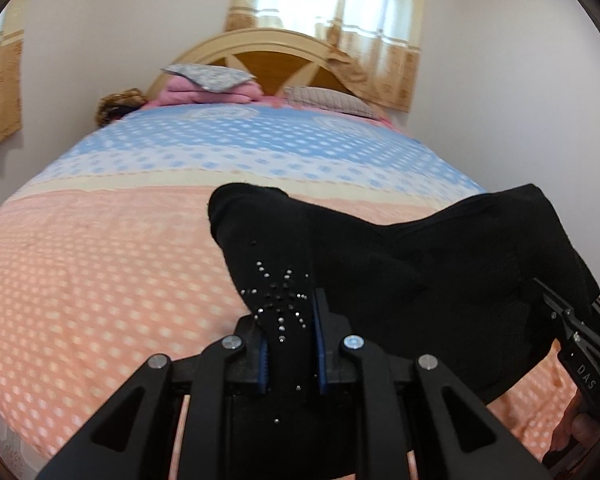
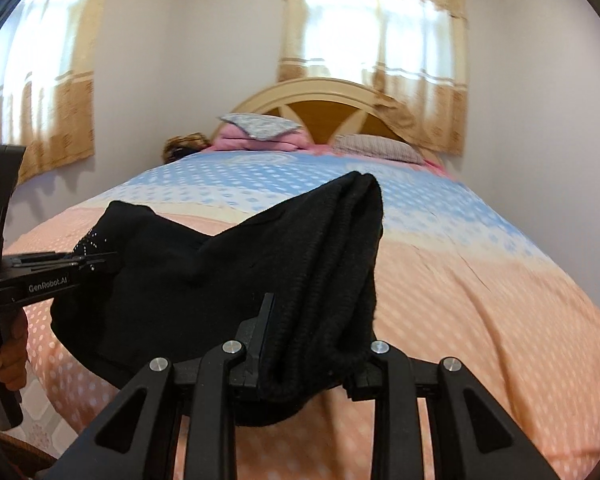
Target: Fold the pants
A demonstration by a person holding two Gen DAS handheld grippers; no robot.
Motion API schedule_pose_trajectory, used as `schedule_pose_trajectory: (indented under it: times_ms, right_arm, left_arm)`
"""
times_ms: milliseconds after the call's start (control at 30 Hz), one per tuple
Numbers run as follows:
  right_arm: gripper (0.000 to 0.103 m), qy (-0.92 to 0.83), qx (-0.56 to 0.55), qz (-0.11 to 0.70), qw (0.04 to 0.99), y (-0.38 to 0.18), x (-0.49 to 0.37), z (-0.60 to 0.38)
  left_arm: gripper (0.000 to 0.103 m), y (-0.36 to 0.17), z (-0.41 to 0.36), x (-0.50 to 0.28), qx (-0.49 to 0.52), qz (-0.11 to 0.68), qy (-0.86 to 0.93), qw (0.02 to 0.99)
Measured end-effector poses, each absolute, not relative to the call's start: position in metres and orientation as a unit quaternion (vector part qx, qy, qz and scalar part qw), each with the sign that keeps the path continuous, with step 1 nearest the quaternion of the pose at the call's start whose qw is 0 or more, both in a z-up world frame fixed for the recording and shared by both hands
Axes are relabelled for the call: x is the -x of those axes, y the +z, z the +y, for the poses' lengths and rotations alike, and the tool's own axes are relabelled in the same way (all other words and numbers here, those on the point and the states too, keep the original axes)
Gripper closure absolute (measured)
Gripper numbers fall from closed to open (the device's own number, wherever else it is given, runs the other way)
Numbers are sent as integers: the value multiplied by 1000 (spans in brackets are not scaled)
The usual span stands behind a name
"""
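Observation:
Black pants (image 1: 420, 272) hang stretched between my two grippers, above the near end of the bed. My left gripper (image 1: 288, 320) is shut on the end with a rhinestone star pattern (image 1: 278, 296). My right gripper (image 2: 312, 344) is shut on the ribbed end of the pants (image 2: 332, 264), whose cloth drapes over its right finger. The right gripper also shows at the right edge of the left wrist view (image 1: 572, 320). The left gripper shows at the left of the right wrist view (image 2: 96, 258), held by a hand. The middle of the pants sags toward the bedspread.
The bed (image 1: 100, 264) has an orange and blue dotted bedspread. Pillows and a pink folded blanket (image 1: 216, 88) lie at the far end by the wooden headboard (image 1: 284, 60). Curtained windows (image 2: 376, 40) are behind. Tiled floor (image 2: 40, 420) shows at the lower left.

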State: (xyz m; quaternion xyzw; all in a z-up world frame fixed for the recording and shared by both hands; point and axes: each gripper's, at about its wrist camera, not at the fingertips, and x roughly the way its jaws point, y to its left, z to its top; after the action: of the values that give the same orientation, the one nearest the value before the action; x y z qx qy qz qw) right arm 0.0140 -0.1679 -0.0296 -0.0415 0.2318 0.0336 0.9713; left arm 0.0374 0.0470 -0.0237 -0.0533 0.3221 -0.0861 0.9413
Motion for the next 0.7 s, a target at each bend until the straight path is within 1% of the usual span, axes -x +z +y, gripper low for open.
schedule_pose_trajectory:
  times_ms: [167,300,400,533,700]
  right_arm:
    - [75,84,54,226,969,-22,-71,-138]
    - [75,114,74,219,966,-15,-136,-106]
    - [75,126,65,227,963,-16,-176,-90]
    - [75,134,62,260,954,-40,-233,-69]
    - [75,138,88,332,929,-89,-292,-45]
  left_arm:
    - [85,-20,79,-75,43,308,-31,950]
    - [85,-16,104,-120,34,297,7,954]
    - [85,-19,119,-150,29,296,32,954]
    - [85,-43,142,-194,33,327,53,943]
    - [85,-92,158,-226,37,392,71,917]
